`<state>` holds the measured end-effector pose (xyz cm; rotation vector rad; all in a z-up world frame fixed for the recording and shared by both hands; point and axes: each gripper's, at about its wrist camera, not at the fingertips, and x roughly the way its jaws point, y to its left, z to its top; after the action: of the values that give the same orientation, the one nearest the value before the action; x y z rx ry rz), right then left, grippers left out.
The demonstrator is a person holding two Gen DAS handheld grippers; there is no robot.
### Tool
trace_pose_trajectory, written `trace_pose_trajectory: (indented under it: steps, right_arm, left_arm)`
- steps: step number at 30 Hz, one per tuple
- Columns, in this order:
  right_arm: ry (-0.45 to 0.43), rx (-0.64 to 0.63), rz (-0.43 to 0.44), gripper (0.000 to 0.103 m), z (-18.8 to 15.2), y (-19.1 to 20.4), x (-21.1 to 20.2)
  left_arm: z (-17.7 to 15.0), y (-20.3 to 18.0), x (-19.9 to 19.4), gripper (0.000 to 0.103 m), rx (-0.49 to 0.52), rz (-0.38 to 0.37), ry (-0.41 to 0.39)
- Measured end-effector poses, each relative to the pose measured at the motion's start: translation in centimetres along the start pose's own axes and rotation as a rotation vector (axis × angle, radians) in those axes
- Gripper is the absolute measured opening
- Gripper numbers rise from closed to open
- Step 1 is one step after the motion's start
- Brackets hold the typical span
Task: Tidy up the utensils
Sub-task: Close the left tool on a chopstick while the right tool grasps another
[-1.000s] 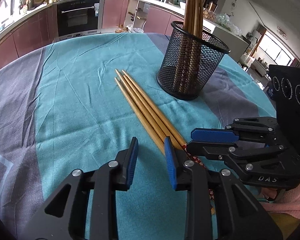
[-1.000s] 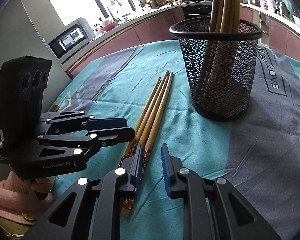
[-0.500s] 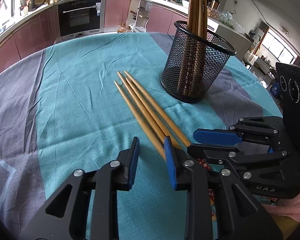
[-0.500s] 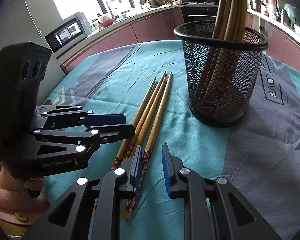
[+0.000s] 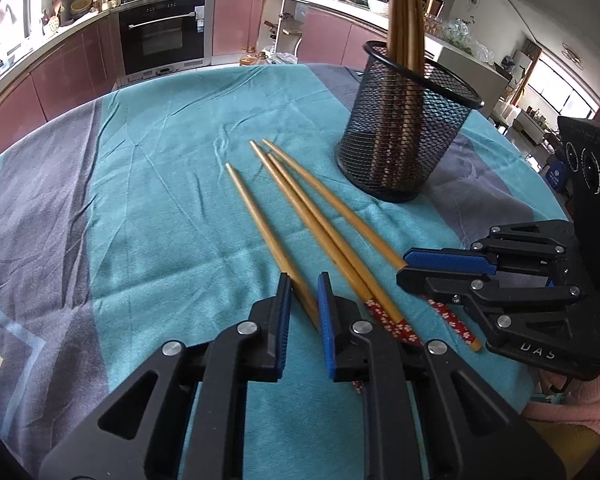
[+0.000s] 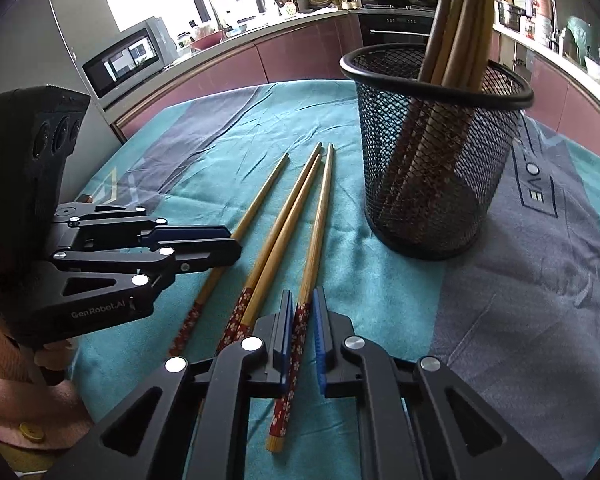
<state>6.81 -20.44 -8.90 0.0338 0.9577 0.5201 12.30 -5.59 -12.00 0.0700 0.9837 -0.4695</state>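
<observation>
Bench (image 5: 160, 208), teal cloth. Mesh holder (image 6: 436, 152) upright, several chopsticks inside. Four loose chopsticks lie near it. Left tongs (image 5: 302, 292) spread, straddling outermost chopstick (image 5: 260, 220). Right tongs (image 6: 302, 312) narrowly parted around rightmost chopstick (image 6: 316, 232); pinch uncertain; likely separating singles for pickup.

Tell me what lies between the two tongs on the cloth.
Two chopsticks, side by side; the right wrist view shows it best. The left tongs straddle a third stick, the right tongs a fourth.
</observation>
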Motion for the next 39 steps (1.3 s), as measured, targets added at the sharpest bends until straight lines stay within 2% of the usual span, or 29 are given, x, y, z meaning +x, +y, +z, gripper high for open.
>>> trace_pose_trajectory:
  steps: [10, 16, 26, 39]
  right_arm:
    - [-0.025, -0.037, -0.071, 0.012, 1.9, 0.5, 1.6]
    - [-0.037, -0.025, -0.08, 0.009, 2.4, 0.5, 2.0]
    - [-0.052, 0.05, -0.029, 0.006, 1.9, -0.7, 1.3]
    - [-0.124, 0.066, 0.055, 0.006, 1.6, -0.8, -1.6]
  left_arm:
    - [0.9, 0.3, 0.6, 0.016, 0.005, 0.054, 0.003]
    - [1.1, -0.1, 0.8, 0.014, 0.008, 0.089, -0.011]
    - [0.8, 0.4, 0.3, 0.008, -0.057, 0.094, -0.026]
    - [0.3, 0.7, -2.7, 0.007, -0.089, 0.025, -0.084]
